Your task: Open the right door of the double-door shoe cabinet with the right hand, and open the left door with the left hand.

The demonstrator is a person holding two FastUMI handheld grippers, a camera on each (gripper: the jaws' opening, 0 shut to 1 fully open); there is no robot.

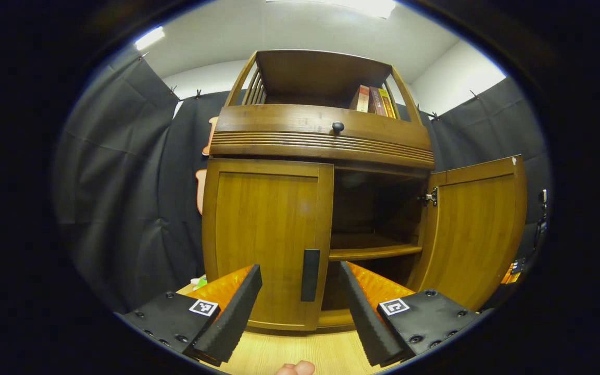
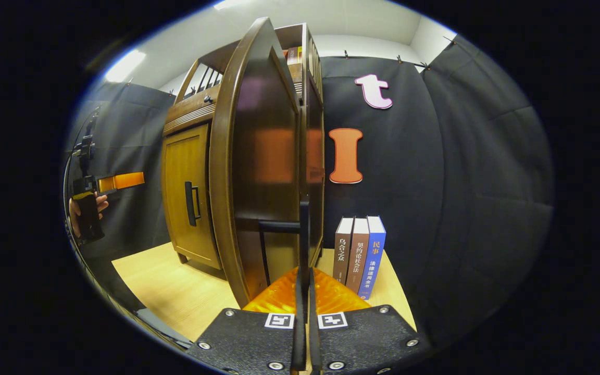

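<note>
Faced the shoe cabinet squarely in the left gripper view, standing on the pale wooden counter. Found the left door closed, its dark vertical handle near the inner edge, and the right door swung wide open on its hinge, baring a dark interior with one shelf. Held the left hand-held gripper short of the closed door with its fingers spread well apart, the handle framed between them but touched by neither. Noted a drawer front with a round dark knob above the doors, and books leaning on the open top shelf. Looked along the edge of the open right door in the right gripper view, with the right hand-held gripper pressed together, fingers nearly meeting on a thin dark upright piece close by the door's handle; could not tell for certain whether that piece belonged to the handle. Saw the closed left door farther left there, and beyond it the left hand-held gripper held by a hand. Counted three upright books on the counter just right of the cabinet, against the black cloth wall.
</note>
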